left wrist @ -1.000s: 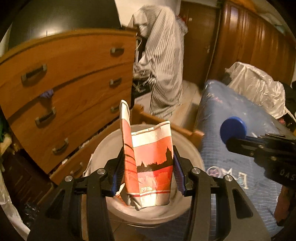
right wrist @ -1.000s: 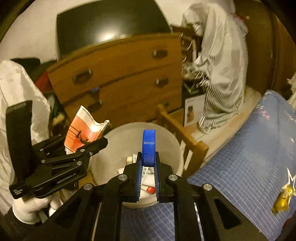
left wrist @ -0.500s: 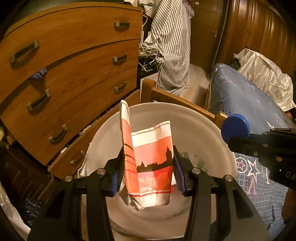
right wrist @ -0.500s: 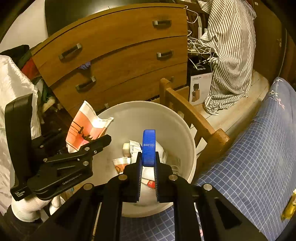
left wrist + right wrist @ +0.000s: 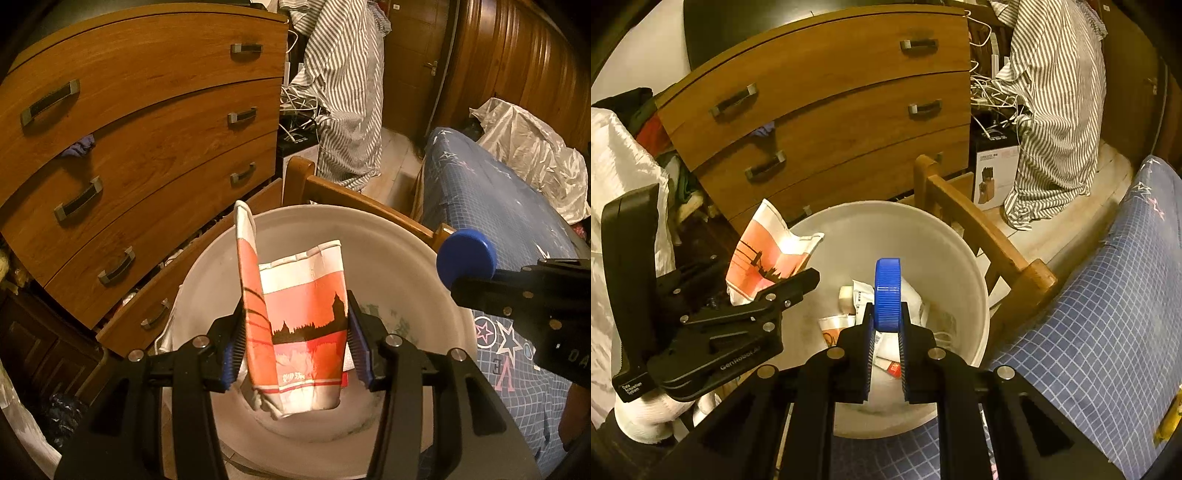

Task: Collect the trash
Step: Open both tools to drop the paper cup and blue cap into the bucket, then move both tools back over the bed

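Note:
My left gripper [image 5: 295, 343] is shut on a crumpled red and white paper cup [image 5: 299, 328] and holds it over the white trash bin [image 5: 417, 273]. My right gripper [image 5: 887, 332] is shut on a blue bottle cap [image 5: 887, 293], held on edge above the same bin [image 5: 886, 229]. The bin holds several bits of paper trash [image 5: 849, 317]. The right wrist view shows the left gripper [image 5: 798, 284] with the cup [image 5: 764, 258] over the bin's left rim. The left wrist view shows the cap [image 5: 466, 256] at the bin's right rim.
A wooden chest of drawers [image 5: 147, 147] stands behind the bin. A wooden bed frame post [image 5: 1008, 254] and a blue checked mattress [image 5: 1108, 295] lie to the right. A striped shirt [image 5: 1056, 110] hangs at the back. A yellow wrapper [image 5: 1167, 421] lies on the mattress.
Both grippers have moved forward and down over the bin, which now looks larger. Each keeps its hold on its item.

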The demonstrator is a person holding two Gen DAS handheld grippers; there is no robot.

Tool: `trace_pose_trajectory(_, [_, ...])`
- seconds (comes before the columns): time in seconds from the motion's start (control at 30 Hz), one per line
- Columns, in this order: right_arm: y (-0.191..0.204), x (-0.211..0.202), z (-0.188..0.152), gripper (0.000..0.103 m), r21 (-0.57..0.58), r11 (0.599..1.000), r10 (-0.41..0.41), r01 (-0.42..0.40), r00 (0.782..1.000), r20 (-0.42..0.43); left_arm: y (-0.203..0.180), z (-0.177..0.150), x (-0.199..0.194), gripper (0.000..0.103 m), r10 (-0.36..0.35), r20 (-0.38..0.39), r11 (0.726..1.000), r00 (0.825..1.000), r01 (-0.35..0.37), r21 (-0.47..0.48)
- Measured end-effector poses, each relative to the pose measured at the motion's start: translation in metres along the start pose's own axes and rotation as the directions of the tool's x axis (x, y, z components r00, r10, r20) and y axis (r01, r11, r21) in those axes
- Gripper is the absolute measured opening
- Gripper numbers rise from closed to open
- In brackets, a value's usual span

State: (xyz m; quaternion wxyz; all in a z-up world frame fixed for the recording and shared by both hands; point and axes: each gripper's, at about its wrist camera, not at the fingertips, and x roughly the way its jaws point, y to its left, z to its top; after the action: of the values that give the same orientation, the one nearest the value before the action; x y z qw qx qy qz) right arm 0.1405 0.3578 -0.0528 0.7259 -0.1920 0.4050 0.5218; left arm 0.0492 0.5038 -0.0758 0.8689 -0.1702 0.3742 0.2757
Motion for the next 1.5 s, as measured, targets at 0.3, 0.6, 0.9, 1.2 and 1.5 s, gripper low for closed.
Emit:
trace_pose_trajectory(0.3, [-0.015, -0.020, -0.008, 0.046, 0.050, 0.999, 0.014, -0.017, 0.998, 0.057, 0.005, -0.002, -0.003, 0.057, 0.034, 0.004, 0.999, 0.999, -0.034, -0.018])
trace_pose_trajectory(0.6, [-0.037, -0.086, -0.046, 0.050, 0.095, 0.995, 0.013, -0.030, 0.985, 0.170, -0.012, -0.004, -0.025, 0.058, 0.029, 0.031, 1.000, 0.999, -0.030, 0.005])
trace_pose_trajectory(0.9, [-0.144, -0.239, -0.252, 0.060, 0.336, 0.899, -0.378, 0.280, 0.885, 0.273, -0.143, -0.040, -0.043, 0.061, -0.186, 0.024, 0.967, 0.982, 0.178, 0.180])
trace_pose_trajectory(1.2, [-0.259, -0.364, -0.461, 0.070, 0.633, 0.587, -0.697, 0.505, 0.713, 0.078, -0.327, -0.113, -0.042, 0.063, -0.418, -0.137, 0.814, 0.898, 0.437, 0.383])
trace_pose_trajectory(1.5, [-0.346, -0.346, -0.514, 0.069, 0.676, 0.577, -0.603, 0.458, 0.797, -0.026, -0.485, -0.170, -0.027, 0.072, -0.534, -0.371, 0.608, 0.760, 0.650, 0.456])
